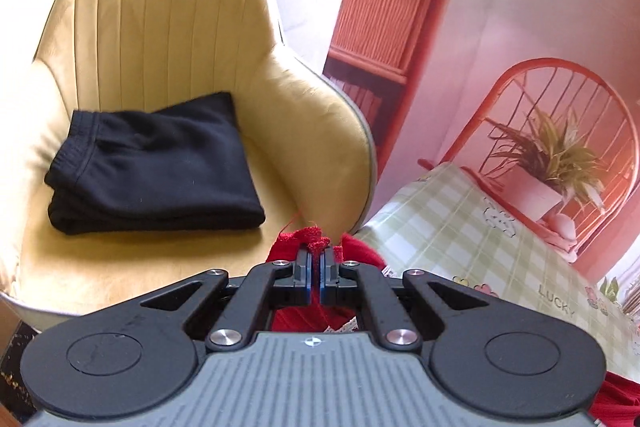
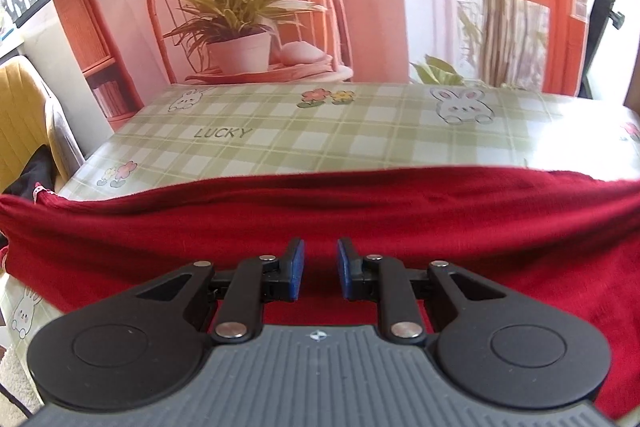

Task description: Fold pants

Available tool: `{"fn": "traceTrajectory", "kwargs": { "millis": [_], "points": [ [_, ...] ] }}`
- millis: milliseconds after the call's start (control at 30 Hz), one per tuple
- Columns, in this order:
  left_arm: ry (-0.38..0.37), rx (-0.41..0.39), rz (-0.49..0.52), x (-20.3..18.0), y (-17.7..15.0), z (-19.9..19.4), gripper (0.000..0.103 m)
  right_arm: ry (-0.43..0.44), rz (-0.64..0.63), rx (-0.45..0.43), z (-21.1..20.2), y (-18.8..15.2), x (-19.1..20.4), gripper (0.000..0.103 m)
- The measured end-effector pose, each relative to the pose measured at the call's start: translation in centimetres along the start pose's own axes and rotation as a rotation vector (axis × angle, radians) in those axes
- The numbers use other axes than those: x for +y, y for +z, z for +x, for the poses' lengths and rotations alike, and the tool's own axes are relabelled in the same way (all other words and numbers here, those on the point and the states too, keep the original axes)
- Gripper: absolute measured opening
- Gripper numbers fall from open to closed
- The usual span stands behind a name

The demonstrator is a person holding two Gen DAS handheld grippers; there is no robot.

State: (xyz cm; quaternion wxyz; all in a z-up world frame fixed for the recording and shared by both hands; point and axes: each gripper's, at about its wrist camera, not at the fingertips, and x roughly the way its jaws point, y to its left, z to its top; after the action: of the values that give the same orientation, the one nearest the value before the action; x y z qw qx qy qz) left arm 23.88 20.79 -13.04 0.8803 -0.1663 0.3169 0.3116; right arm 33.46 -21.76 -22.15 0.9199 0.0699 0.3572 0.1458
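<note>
My left gripper (image 1: 316, 263) pinches the red pants (image 1: 316, 245) by a frayed edge (jaws nearly together); my right gripper (image 2: 320, 269) hangs narrowly parted above them, gripping nothing.

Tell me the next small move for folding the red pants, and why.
Probably close the right gripper on the red pants: the left gripper is already shut on their frayed corner, while the right's jaws stand open over cloth spread on the table.
</note>
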Motion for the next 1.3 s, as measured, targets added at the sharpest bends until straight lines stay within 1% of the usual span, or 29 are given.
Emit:
{"fn": "traceTrajectory", "kwargs": {
  "millis": [200,267,333,433,533,667,733,800,867,933,1067,1133,1200,1300],
  "points": [
    [0.013,0.016,0.016,-0.8,-0.1,2.7,0.005,0.014,-0.058,-0.013,1.8,2.4,1.1,0.021],
    [0.018,0.032,0.016,-1.2,-0.2,4.0,0.005,0.014,-0.083,-0.010,2.7,3.2,1.6,0.025],
    [0.027,0.050,0.017,-1.5,-0.2,5.4,0.005,0.015,-0.100,0.004,4.0,3.8,1.9,0.026],
    [0.037,0.071,0.000,-1.5,-0.2,6.8,0.005,0.008,-0.111,0.052,6.8,4.2,2.2,0.026],
    [0.034,0.061,-0.002,-1.5,-0.2,6.7,0.005,0.042,-0.132,0.105,9.1,4.4,2.9,0.026],
    [0.027,0.041,0.003,-1.5,-0.4,5.6,0.005,0.075,-0.178,0.135,11.2,5.2,4.2,0.026],
    [0.028,0.041,-0.010,-1.2,-0.6,5.1,0.005,0.087,-0.176,0.156,12.4,5.7,4.5,0.026],
    [0.026,0.055,-0.014,-1.0,-0.8,4.9,0.005,0.077,-0.156,0.166,13.6,6.2,4.5,0.024],
    [0.024,0.082,-0.017,-0.8,-0.9,5.5,0.005,0.040,-0.134,0.147,14.2,6.7,4.3,0.024],
    [0.023,0.104,-0.016,-0.7,-0.9,6.4,0.005,-0.005,-0.113,0.132,14.3,6.9,4.2,0.026],
    [0.001,0.136,0.011,-1.6,-0.5,8.6,0.005,0.024,-0.108,0.103,12.7,6.6,4.1,0.025],
    [0.006,0.139,0.024,-2.3,-0.2,9.9,0.005,0.027,-0.117,0.086,11.8,6.4,3.9,0.025],
    [0.038,0.119,0.021,-2.5,0.1,11.1,0.005,0.021,-0.109,0.073,10.6,6.0,3.5,0.025],
    [0.046,0.112,-0.026,-2.6,0.4,12.1,0.005,-0.003,-0.075,0.046,8.5,5.4,2.1,0.025]
  ]
}}
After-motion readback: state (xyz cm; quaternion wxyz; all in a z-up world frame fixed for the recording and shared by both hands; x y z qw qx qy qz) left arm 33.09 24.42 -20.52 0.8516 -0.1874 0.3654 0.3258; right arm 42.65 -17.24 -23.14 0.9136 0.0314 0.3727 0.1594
